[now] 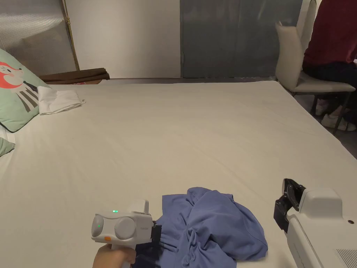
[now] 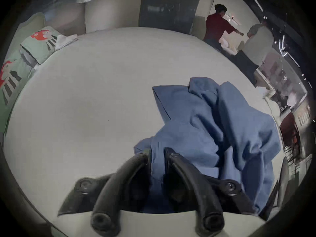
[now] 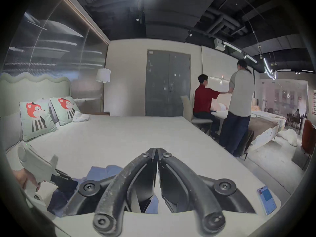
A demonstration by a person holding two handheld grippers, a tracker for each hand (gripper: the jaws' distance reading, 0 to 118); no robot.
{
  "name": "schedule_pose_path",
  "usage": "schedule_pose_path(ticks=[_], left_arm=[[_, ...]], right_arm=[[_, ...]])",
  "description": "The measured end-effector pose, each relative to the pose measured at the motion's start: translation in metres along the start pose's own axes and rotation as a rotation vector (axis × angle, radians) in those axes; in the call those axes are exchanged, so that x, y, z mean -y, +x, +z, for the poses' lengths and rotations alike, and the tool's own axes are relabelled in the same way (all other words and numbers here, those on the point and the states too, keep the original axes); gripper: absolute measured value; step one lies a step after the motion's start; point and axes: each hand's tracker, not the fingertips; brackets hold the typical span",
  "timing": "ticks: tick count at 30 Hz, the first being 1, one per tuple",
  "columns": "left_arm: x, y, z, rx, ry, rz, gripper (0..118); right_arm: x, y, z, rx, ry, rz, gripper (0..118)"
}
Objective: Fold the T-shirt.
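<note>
2 grippers are seen at the near edge of a white mattress [image 1: 195,132]. A crumpled blue T-shirt [image 1: 212,226] is heaped there, between them. The left gripper [image 2: 156,155] is clamped on a fold of the T-shirt's edge, with cloth pinched between its jaws. The right gripper [image 3: 157,151] is held above the mattress, apart from the cloth, its jaws pressed together on nothing. 2 fox-print pillows [image 3: 38,117] are propped at the headboard.
</note>
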Motion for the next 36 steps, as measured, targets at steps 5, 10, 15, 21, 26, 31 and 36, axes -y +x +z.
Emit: schedule_pose_path(ticks=[5,10,15,21,26,31,36], left_arm=[[-0.002,0.000,0.029,0.031,0.117,-0.021,10],[-0.007,-0.002,0.050,0.070,0.152,-0.016,10],[-0.003,-0.005,0.052,0.055,0.167,-0.056,10],[0.001,-0.009,0.057,0.058,0.174,-0.051,10],[0.003,-0.015,0.063,0.059,0.190,-0.020,10],[-0.008,-0.027,0.085,0.040,0.251,0.016,10],[-0.050,-0.056,0.122,-0.030,0.386,0.038,10]], right_arm=[[0.024,0.005,-0.055,-0.077,-0.319,-0.030,73],[0.057,0.002,-0.116,-0.095,-0.534,-0.083,100],[0.077,-0.009,-0.152,-0.105,-0.672,-0.001,93],[0.091,-0.025,-0.144,-0.150,-0.672,0.084,44],[0.067,-0.017,-0.123,-0.168,-0.566,0.079,6],[0.001,0.000,-0.099,-0.131,-0.381,0.087,6],[-0.083,0.018,-0.089,-0.075,-0.174,0.104,6]])
